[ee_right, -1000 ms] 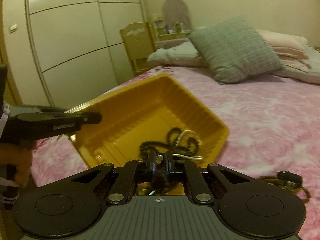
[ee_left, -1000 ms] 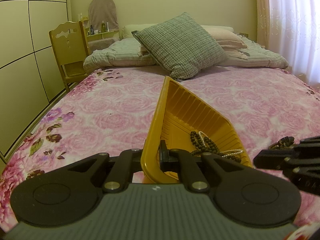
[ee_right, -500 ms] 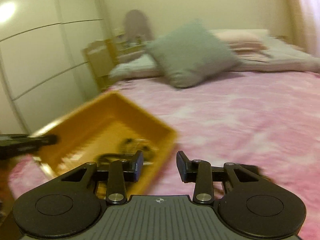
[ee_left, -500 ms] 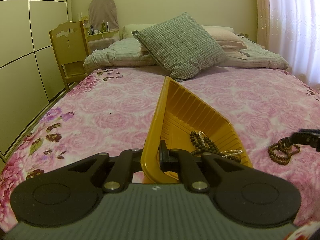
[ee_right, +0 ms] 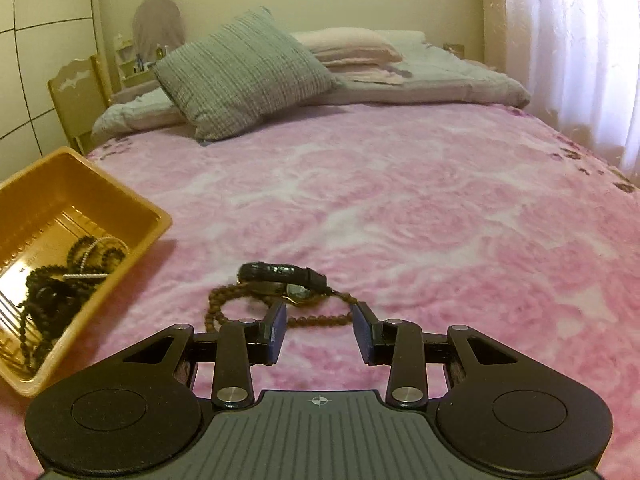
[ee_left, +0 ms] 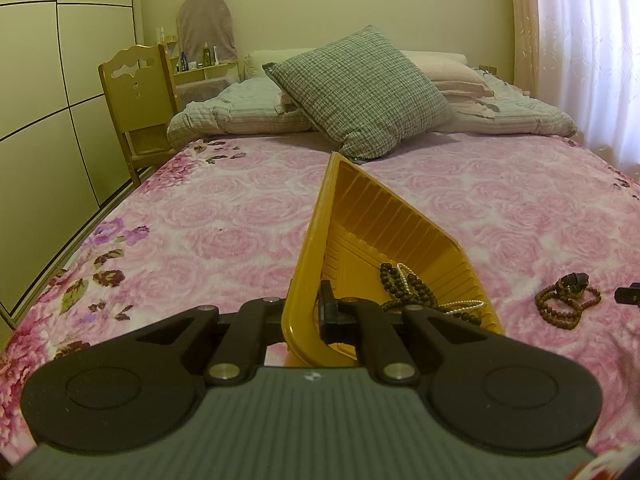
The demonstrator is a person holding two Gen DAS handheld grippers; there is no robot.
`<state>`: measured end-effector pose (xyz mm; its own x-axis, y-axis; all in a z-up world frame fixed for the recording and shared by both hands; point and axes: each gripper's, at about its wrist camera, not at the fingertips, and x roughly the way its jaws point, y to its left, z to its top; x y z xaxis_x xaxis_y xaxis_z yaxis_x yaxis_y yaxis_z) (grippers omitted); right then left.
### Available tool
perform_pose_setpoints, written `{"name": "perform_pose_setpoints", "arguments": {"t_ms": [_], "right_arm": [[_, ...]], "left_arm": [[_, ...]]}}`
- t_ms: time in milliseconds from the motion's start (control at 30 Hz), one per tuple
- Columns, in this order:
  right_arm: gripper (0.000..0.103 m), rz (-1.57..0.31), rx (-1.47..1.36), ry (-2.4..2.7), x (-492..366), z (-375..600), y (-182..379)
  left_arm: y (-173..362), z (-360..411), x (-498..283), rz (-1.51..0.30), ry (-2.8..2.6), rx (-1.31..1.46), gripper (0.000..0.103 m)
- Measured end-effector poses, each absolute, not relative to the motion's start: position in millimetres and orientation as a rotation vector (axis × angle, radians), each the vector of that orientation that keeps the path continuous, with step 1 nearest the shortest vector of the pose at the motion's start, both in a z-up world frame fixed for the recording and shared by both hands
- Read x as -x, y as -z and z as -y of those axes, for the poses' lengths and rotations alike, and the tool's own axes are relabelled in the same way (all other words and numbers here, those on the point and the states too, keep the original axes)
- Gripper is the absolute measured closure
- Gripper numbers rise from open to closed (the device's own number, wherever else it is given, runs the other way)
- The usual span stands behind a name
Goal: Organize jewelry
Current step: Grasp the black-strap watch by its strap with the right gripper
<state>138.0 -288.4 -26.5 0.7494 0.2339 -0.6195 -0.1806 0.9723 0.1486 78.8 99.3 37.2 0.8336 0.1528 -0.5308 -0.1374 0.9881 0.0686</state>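
My left gripper (ee_left: 308, 312) is shut on the near rim of a yellow plastic tray (ee_left: 360, 216) tilted on the bed. Dark bead strands and a pearl strand (ee_left: 404, 284) lie in the tray, which also shows at the left of the right wrist view (ee_right: 132, 204). A brown bead bracelet (ee_right: 224, 304) and a black-strapped watch (ee_right: 280, 276) lie on the bedspread just ahead of my right gripper (ee_right: 319, 314), which is open and empty. The bracelet and watch also show in the left wrist view (ee_left: 566, 298), right of the tray.
The pink rose bedspread (ee_right: 400, 200) covers the bed. A green plaid cushion (ee_left: 360, 88) and pillows lie at the head. A wooden chair (ee_left: 136, 96) and wardrobe doors stand on the left, a curtain (ee_right: 580, 40) on the right.
My right gripper let go of the bead strand in the tray, opened, and swung right to face the bracelet and watch on the bedspread. The left gripper and tray have not moved.
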Motion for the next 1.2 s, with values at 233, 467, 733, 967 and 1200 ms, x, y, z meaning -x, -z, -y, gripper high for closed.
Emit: {"name": "perform_pose_setpoints", "arguments": {"t_ms": [233, 467, 733, 967, 1200], "right_arm": [[0.066, -0.717, 0.016, -0.253, -155.4, 268.9, 41.8], [0.064, -0.710, 0.203, -0.302, -177.6, 245.2, 46.5], [0.063, -0.670, 0.651, -0.388, -188.6, 211.8, 66.4], [0.066, -0.622, 0.826, -0.466, -190.9, 201.0, 77.7], [0.091, -0.606, 0.819, -0.458, -186.4, 201.9, 76.7]], "left_arm": [[-37.6, -101.0, -78.9, -0.567, -0.154, -0.026, 0.097], [-36.8, -102.0, -80.2, -0.573, -0.158, -0.023, 0.096], [-36.4, -101.8, -80.5, -0.572, -0.158, -0.022, 0.097], [-36.3, -101.7, -80.4, -0.572, -0.158, -0.023, 0.097], [-36.2, -101.5, -80.6, -0.573, -0.159, -0.023, 0.097]]}}
